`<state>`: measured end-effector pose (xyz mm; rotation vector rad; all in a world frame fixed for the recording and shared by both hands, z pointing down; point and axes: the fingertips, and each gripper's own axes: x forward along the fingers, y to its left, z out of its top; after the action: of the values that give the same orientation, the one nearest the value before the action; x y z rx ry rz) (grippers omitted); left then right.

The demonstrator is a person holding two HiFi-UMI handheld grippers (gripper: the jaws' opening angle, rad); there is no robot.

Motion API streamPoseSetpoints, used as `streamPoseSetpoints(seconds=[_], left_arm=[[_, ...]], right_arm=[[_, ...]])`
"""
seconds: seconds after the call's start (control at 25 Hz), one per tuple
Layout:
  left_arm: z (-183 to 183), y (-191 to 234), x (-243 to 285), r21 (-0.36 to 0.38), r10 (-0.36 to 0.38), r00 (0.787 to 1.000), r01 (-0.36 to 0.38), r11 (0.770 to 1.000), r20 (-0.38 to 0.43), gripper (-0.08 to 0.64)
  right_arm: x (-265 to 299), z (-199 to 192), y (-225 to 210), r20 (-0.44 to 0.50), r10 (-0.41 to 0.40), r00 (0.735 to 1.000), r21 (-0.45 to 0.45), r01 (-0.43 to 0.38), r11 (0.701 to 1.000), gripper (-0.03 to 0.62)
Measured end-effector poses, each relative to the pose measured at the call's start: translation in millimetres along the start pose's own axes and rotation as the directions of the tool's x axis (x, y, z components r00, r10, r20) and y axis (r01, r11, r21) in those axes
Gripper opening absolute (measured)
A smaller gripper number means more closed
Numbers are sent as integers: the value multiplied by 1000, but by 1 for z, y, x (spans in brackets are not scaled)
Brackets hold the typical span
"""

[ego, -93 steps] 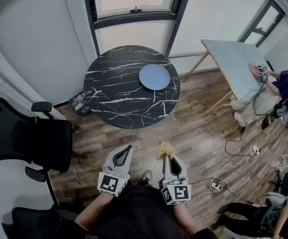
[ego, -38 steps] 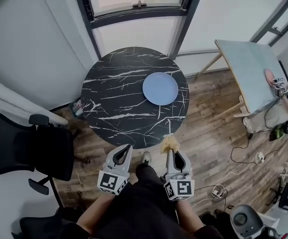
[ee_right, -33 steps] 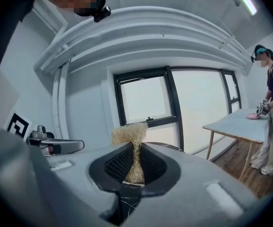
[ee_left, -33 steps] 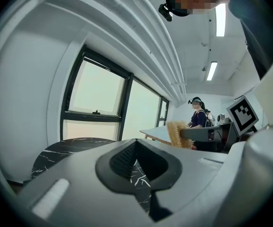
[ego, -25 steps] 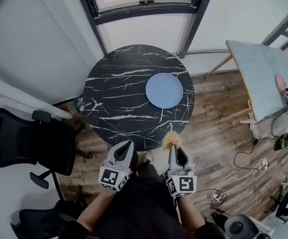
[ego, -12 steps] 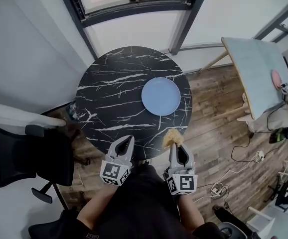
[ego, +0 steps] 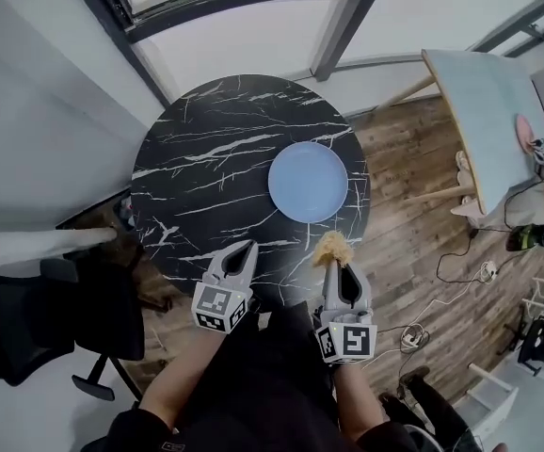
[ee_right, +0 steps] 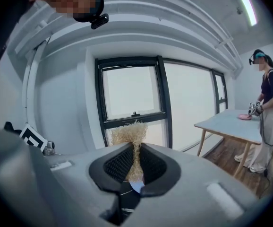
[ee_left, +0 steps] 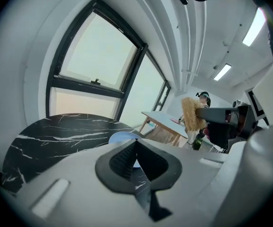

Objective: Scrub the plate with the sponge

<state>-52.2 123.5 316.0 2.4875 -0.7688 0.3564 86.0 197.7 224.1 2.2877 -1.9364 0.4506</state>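
Sponge [ego: 332,248] is clamped in R claw [ego: 338,266], poking fwd past the tips toward the flat plate [ego: 308,183]; L claw [ego: 246,249] is shut, empty.

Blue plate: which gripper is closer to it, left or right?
Right. The right gripper, holding the sponge, is just short of the blue plate; the left gripper is farther, leftward.
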Motion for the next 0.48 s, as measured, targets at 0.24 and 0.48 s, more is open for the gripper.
streamPoseSetpoints(seconds=[0.24, 0.48], left_arm=[[-20, 26, 53, -71, 10, 998, -15, 997, -66, 12], [-47, 55, 111, -154, 50, 987, -74, 985, -150, 85]], right_arm=[[35, -20, -18, -31, -15, 999, 8, 16, 1000, 38], [69, -45, -37, -73, 5, 997, 49, -1, 999, 38]])
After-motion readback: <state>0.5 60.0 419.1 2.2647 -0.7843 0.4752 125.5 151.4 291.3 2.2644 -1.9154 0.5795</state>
